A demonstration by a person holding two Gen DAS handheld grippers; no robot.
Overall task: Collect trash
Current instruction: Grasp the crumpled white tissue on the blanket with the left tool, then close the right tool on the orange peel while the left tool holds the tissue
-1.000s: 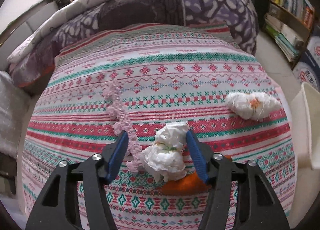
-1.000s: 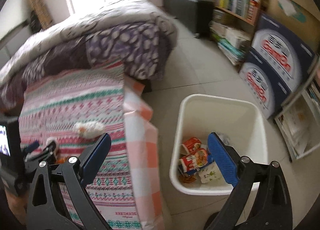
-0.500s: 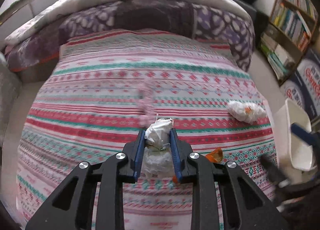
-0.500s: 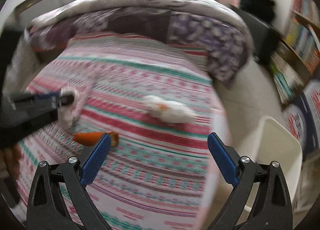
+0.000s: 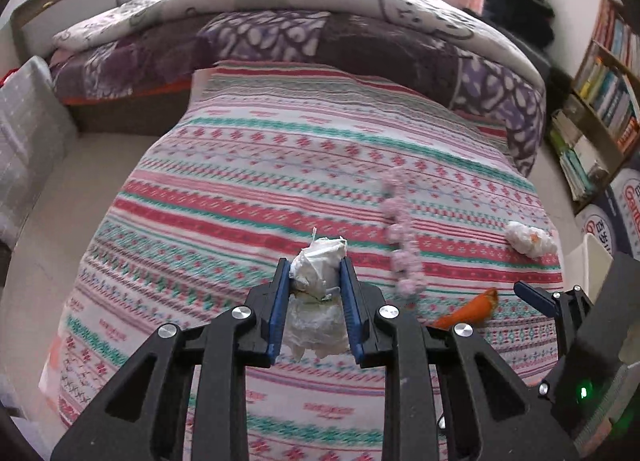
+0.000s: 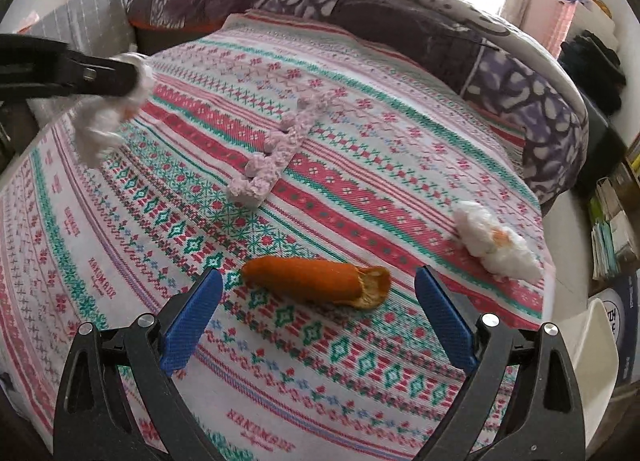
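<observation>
My left gripper [image 5: 314, 273] is shut on a crumpled white tissue wad [image 5: 318, 265] and holds it above the patterned bedspread [image 5: 280, 165]; it also shows at the left of the right wrist view [image 6: 108, 117]. My right gripper [image 6: 318, 293] is open, low over the bed, with an orange peel [image 6: 316, 279] lying between its fingers; the peel also shows in the left wrist view [image 5: 470, 307]. A second white tissue wad [image 6: 494, 241] lies near the bed's right edge, also in the left wrist view [image 5: 530, 239].
A pink knitted strip [image 6: 276, 149] lies across the middle of the bed. A folded purple quilt [image 5: 320, 41] covers the far end. A white bin's rim [image 6: 600, 345] stands right of the bed, with bookshelves [image 5: 600, 101] and boxes beyond.
My left gripper closed on the tissue wad and lifted it off the bed. My right gripper swung from over the bin to the bed, down around the orange peel.
</observation>
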